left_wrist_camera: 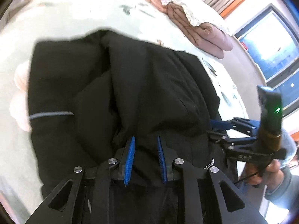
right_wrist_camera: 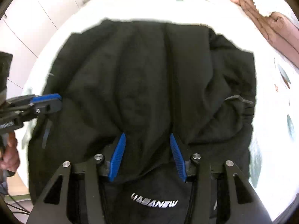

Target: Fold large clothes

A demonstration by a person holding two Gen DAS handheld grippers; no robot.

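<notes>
A large black garment (left_wrist_camera: 149, 74) lies bunched in thick folds on the bed, with a grey stripe (left_wrist_camera: 50, 114) on one side. In the right wrist view the same garment (right_wrist_camera: 149, 74) shows white lettering (right_wrist_camera: 154, 202) near its close edge. My left gripper (left_wrist_camera: 145, 138) points down onto the close part of the cloth. Its blue pads stand a little apart, with cloth at the tips and no visible pinch. My right gripper (right_wrist_camera: 147, 134) stands wider, its tips on a raised fold. Each gripper shows in the other's view: the right gripper (left_wrist_camera: 213, 129) and the left gripper (right_wrist_camera: 58, 102), both at the garment's edges.
The bed (left_wrist_camera: 74, 9) has a pale patterned sheet. A folded pink quilt (left_wrist_camera: 205, 35) under a white lacy cover lies at its far right. A window (left_wrist_camera: 271, 46) is beyond it. White cupboard doors (right_wrist_camera: 28, 18) stand left. A person's hand (left_wrist_camera: 274, 169) holds the right gripper's handle.
</notes>
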